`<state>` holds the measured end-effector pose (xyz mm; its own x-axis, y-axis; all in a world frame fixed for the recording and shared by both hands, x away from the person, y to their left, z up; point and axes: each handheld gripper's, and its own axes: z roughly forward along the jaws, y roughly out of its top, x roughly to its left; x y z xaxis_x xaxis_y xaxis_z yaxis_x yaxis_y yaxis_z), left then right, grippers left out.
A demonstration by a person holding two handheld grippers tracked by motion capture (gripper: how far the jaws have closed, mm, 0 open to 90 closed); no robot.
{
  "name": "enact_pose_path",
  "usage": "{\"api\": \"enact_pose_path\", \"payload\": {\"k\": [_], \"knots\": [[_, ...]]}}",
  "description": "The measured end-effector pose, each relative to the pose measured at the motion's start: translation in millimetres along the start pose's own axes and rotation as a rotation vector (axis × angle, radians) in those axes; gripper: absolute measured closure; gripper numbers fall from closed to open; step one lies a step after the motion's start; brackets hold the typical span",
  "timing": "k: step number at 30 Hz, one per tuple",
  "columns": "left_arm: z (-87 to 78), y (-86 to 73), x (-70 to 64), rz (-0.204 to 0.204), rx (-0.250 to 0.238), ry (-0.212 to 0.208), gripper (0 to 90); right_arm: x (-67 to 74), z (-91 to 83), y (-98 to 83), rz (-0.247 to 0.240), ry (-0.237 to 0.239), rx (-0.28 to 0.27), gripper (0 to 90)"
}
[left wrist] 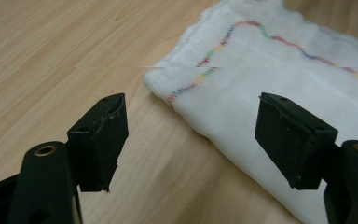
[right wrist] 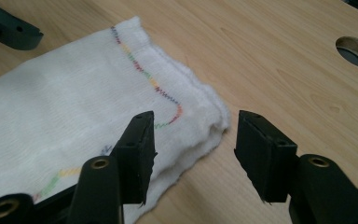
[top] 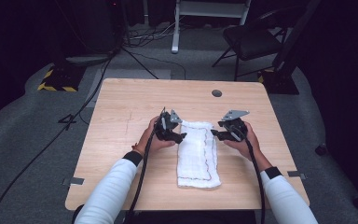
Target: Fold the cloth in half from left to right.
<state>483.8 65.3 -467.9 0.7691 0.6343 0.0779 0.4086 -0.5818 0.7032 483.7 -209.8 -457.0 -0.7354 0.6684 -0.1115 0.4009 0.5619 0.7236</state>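
A folded white cloth (top: pixel 198 155) with a wavy line of multicoloured stitching lies flat on the wooden table (top: pixel 121 116), a little toward the near edge and slightly right of the middle, its long side running from the near edge toward the far one. The left gripper (top: pixel 179 136) is held by the person's left hand (top: pixel 154 140) just beside the cloth's far left corner, and the right gripper (top: pixel 216 135) sits in the right hand (top: pixel 243 140) just beside its far right corner. In the left gripper view the two black jaws stand well apart above the table with nothing between them, one over bare wood, the other over the cloth (left wrist: pixel 279 79) near its corner. In the right gripper view the jaws are likewise apart, straddling the folded corner of the cloth (right wrist: pixel 74 116) without pressing on it; one jaw hangs over the fabric and the other over the wood. A round hole (top: pixel 216 93) is cut in the table near its far edge, toward the right. White sleeves (top: pixel 112 191) cover both forearms, and a cable (top: pixel 142 177) trails back from each gripper toward the near edge.
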Motion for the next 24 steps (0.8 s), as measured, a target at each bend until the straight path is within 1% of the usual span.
{"api": "enact_pose_path", "payload": {"k": [1,3,4,5,7,8,9,10,11,12,14,17,20,22,23,24], "knots": [[3.4,1.4,2.9,-0.013,0.002,0.004,25.8,-1.8,4.0,2.3,0.002,-0.009,0.004,48.3],[11.0,3.6,8.1,-0.026,0.008,0.001,25.7,-4.8,11.7,6.1,0.019,-0.008,0.010,48.6],[14.7,4.4,9.8,-0.038,0.011,-0.003,25.4,-5.4,15.7,7.9,0.018,-0.014,0.018,48.7],[18.4,5.1,11.2,-0.038,0.017,0.007,25.4,-6.0,19.8,9.2,0.010,-0.021,0.030,48.8],[25.6,5.7,13.5,-0.044,0.030,0.011,25.3,-7.3,28.0,10.6,0.013,-0.029,0.047,49.1],[25.6,5.7,13.5,-0.044,0.030,0.011,24.7,-7.9,31.4,11.0,0.019,-0.030,0.055,49.2],[29.9,5.9,15.9,-0.060,0.033,0.004,24.6,-9.2,34.6,10.9,0.021,-0.033,0.059,49.2],[31.5,6.2,17.2,-0.061,0.039,0.003,24.5,-10.5,37.2,10.6,0.032,-0.031,0.062,49.2],[33.5,6.1,18.2,-0.075,0.031,-0.002,24.0,-12.1,39.8,9.9,0.040,-0.031,0.068,49.2],[34.4,6.2,19.6,-0.085,0.034,-0.011,23.9,-13.8,42.5,9.2,0.050,-0.031,0.077,49.0],[37.8,6.1,20.2,-0.088,0.045,-0.011,23.9,-17.8,46.3,7.5,0.077,-0.028,0.083,49.0],[43.4,5.3,19.8,-0.093,0.050,-0.022,22.9,-20.7,50.3,4.9,0.097,-0.021,0.091,48.7],[47.3,5.0,21.4,-0.122,0.050,-0.033,20.6,-21.5,51.9,3.9,0.106,-0.018,0.085,48.5],[48.8,5.5,24.5,-0.132,0.058,-0.055,19.5,-22.5,52.4,3.2,0.113,-0.002,0.082,52.9],[49.4,5.8,25.0,-0.135,0.055,-0.061,20.2,-22.8,52.8,2.4,0.127,0.006,0.076,56.3],[49.6,6.5,25.6,-0.126,0.056,-0.065,20.6,-23.2,52.8,1.8,0.138,0.025,0.072,59.7]]}}
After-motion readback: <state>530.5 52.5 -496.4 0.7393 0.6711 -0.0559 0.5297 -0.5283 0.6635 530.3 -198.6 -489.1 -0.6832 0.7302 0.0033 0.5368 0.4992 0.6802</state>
